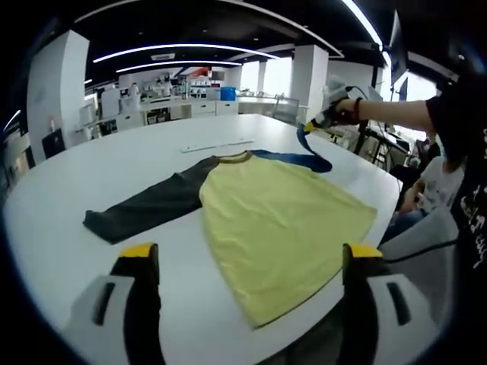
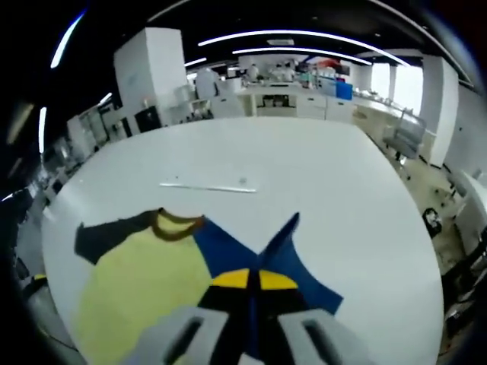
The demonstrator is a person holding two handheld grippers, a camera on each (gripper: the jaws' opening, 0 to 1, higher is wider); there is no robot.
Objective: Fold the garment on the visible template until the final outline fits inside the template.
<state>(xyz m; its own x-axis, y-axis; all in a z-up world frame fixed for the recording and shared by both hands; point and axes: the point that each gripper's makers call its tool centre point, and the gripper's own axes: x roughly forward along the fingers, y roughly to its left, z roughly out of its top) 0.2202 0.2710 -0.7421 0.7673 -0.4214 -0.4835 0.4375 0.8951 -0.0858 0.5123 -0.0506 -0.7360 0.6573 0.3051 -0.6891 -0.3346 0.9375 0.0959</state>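
Note:
A yellow shirt (image 1: 281,220) lies flat on the white table (image 1: 137,163), with a dark grey sleeve (image 1: 148,205) stretched out to the left and a blue sleeve (image 1: 300,158) at the far right. My left gripper (image 1: 251,262) hangs open over the near table edge, nothing between its yellow-tipped jaws. The right gripper (image 1: 316,125), held by a person's arm, lifts the blue sleeve's end off the table. In the right gripper view my right gripper (image 2: 253,280) is shut on the blue sleeve (image 2: 285,243), which rises as a fold between the jaws; the yellow body (image 2: 137,285) lies to the left.
A thin pale strip (image 2: 207,186) lies on the table beyond the collar. A person (image 1: 456,144) stands at the table's right edge, with chairs behind. Desks and counters fill the room's far side.

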